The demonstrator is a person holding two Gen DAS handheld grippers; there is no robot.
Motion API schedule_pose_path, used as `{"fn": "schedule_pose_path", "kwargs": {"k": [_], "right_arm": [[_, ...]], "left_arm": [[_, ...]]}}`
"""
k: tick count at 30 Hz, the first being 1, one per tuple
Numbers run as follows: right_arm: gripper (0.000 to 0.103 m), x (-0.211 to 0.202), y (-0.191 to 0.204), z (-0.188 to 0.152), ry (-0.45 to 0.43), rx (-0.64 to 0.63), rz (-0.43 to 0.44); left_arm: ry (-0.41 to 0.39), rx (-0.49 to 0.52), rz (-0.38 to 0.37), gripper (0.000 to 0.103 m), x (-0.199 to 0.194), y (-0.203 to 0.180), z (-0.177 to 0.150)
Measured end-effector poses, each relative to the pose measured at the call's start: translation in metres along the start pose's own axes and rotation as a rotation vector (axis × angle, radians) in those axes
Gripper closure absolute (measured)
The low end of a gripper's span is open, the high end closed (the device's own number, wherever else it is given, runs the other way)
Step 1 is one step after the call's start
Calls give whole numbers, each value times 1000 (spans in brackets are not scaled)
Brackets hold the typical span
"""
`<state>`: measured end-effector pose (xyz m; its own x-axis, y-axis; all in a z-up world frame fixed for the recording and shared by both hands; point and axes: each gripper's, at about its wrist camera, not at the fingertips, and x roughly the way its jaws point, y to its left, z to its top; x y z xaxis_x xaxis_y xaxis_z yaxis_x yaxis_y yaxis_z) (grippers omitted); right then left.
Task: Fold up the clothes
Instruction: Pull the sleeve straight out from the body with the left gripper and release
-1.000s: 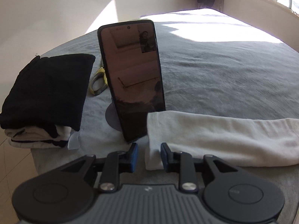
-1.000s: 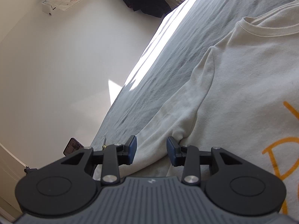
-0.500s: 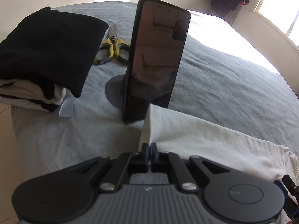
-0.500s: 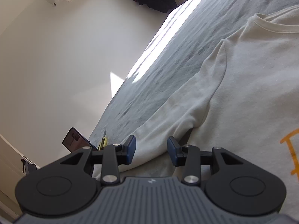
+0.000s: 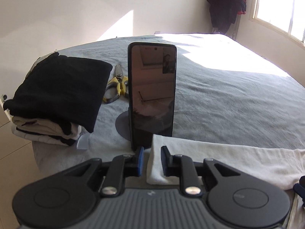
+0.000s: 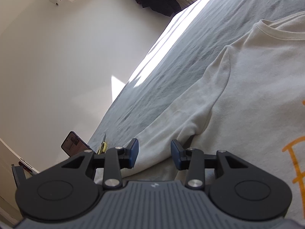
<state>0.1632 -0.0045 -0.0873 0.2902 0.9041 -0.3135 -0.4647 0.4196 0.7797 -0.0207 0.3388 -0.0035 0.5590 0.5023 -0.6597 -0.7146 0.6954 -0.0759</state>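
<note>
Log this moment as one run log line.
left gripper: opening, sleeve cuff between pads | right gripper: open at white shirt armpit | fold: not started

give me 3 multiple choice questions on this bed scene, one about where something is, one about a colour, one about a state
1. Where do the scissors lie?
A. between the stack of folded clothes and the phone
B. on top of the white shirt
C. on the floor

2. What colour is the top garment of the stack of folded clothes?
A. red
B. black
C. yellow

3. How does the phone stand?
A. flat, face down on the bed
B. upright on a round stand
C. leaning against the wall

Answers:
1. A, the yellow handles show on the grey bed cover between the stack and the phone.
2. B, a black fold covers the lighter garments below.
3. B, its screen faces the left wrist camera, above the round stand, just behind the white shirt sleeve.
</note>
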Motion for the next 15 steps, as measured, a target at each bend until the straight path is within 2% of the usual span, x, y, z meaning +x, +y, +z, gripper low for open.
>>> {"fn": "schedule_pose_path", "kwargs": {"k": [2, 4, 5, 7, 9, 10, 14, 15], "right_arm": [[61, 1, 1, -1, 1, -8, -5], [61, 2, 2, -1, 2, -17, -11], [61, 3, 2, -2, 2, -23, -15], [61, 3, 4, -2, 2, -37, -25], [61, 3, 6, -3, -2, -53, -37], [61, 3, 8, -3, -5, -59, -42], [61, 1, 10, -3, -20, -52, -59], [61, 0, 10, -3, -24, -44, -63]], "left_arm": [[8, 21, -79, 86, 5, -8, -2], [56, 29, -159, 93, 14, -17, -8], [78, 34, -192, 94, 19, -21, -10], [107, 57, -193, 94, 27, -28, -17], [101, 116, -119, 94, 34, -32, -21], [92, 143, -57, 93, 36, -32, -22], [73, 138, 113, 93, 40, -14, -12], [76, 114, 114, 93, 40, -9, -9]]}}
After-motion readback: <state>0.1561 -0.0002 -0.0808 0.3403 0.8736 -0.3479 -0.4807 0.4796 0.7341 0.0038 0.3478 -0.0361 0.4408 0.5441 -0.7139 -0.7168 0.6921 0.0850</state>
